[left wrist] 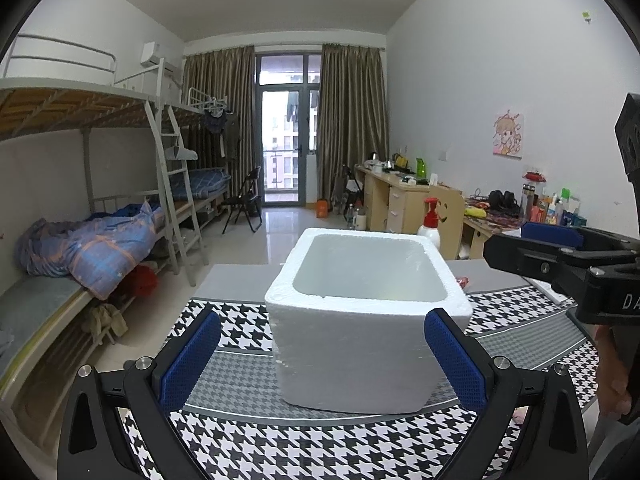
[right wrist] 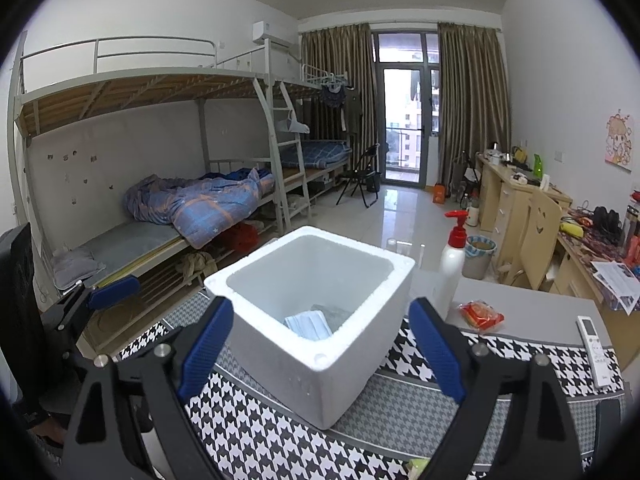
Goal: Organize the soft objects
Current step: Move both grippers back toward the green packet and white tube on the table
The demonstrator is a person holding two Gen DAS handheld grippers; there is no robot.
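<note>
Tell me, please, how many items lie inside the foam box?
2: a blue face mask and a grey item behind it, on the foam box floor; more may be hidden.

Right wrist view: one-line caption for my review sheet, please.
Open right hand-held gripper faces a white foam box on the houndstooth cloth, a blue face mask inside.

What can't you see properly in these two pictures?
- Left wrist view: the foam box floor, hidden by its near wall.
- Right wrist view: the grey thing behind the blue mask in the box, too dim to name.
- Right wrist view: a yellowish thing, cut off by the bottom edge.
</note>
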